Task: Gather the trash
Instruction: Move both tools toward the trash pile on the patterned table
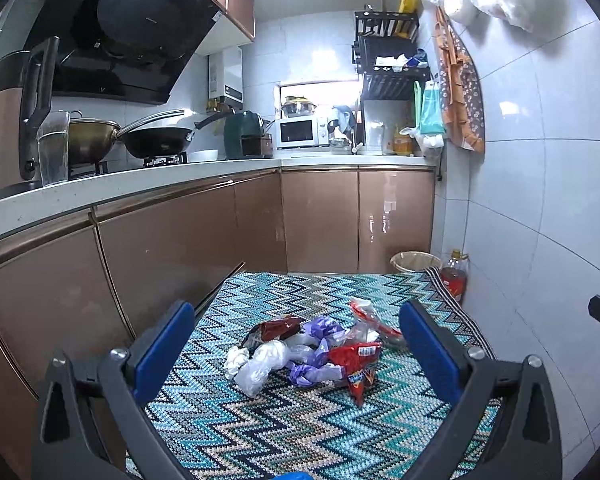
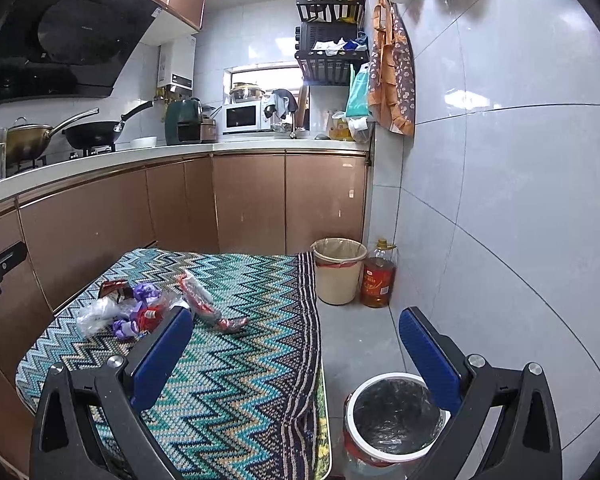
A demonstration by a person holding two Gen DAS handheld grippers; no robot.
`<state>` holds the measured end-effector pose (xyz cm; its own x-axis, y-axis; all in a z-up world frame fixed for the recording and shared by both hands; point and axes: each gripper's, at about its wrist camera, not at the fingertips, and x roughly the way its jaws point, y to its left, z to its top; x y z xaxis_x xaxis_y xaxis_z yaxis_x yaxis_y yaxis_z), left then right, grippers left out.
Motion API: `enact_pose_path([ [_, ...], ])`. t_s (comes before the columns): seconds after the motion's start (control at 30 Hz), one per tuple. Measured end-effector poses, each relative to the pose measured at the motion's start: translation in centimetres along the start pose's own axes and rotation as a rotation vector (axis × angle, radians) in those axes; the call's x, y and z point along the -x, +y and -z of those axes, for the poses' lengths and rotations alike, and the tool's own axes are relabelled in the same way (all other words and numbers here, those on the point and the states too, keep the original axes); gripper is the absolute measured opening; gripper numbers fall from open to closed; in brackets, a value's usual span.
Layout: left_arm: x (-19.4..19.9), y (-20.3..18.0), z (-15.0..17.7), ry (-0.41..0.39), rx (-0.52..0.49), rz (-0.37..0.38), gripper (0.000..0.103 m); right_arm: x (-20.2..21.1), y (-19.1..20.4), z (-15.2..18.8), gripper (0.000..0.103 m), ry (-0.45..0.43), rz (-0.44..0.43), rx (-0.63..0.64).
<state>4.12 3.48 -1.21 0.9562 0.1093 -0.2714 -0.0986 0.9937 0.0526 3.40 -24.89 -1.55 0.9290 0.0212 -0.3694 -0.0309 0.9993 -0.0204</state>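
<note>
A pile of trash lies on the zigzag tablecloth (image 1: 284,432): a red snack bag (image 1: 358,368), purple wrappers (image 1: 320,330), a crumpled white plastic bag (image 1: 260,364), a dark red wrapper (image 1: 274,328) and a clear red-printed wrapper (image 1: 370,320). My left gripper (image 1: 296,328) is open, hovering just short of the pile, which sits between its blue pads. In the right wrist view the pile (image 2: 140,308) lies far left, with the clear wrapper (image 2: 204,304) apart from it. My right gripper (image 2: 296,332) is open and empty over the table's right edge.
A black-lined bin (image 2: 392,412) with a white rim stands on the floor below the table's right edge. A beige bin (image 2: 338,270) and an oil bottle (image 2: 378,274) stand by the tiled wall. Brown cabinets and a cluttered counter run along the left and back.
</note>
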Motion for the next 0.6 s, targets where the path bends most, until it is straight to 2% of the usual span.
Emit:
enact_pose_path([
  [0.3, -2.6, 0.3, -0.4, 0.041, -0.023, -0.001, 0.103, -2.2, 0.1, -1.1, 0.103, 0.023, -0.013, -0.007],
  [0.43, -4.0, 0.9, -0.6, 0.061, -0.024, 0.002, 0.103, -3.5, 0.8, -2.2, 0.103, 0.035, -0.05, -0.009],
  [0.6, -5.9, 3.5, -1.3, 0.075, 0.029, -0.006, 0.103, -5.6, 2.3, -4.0, 0.103, 0.05, -0.136, -0.005],
])
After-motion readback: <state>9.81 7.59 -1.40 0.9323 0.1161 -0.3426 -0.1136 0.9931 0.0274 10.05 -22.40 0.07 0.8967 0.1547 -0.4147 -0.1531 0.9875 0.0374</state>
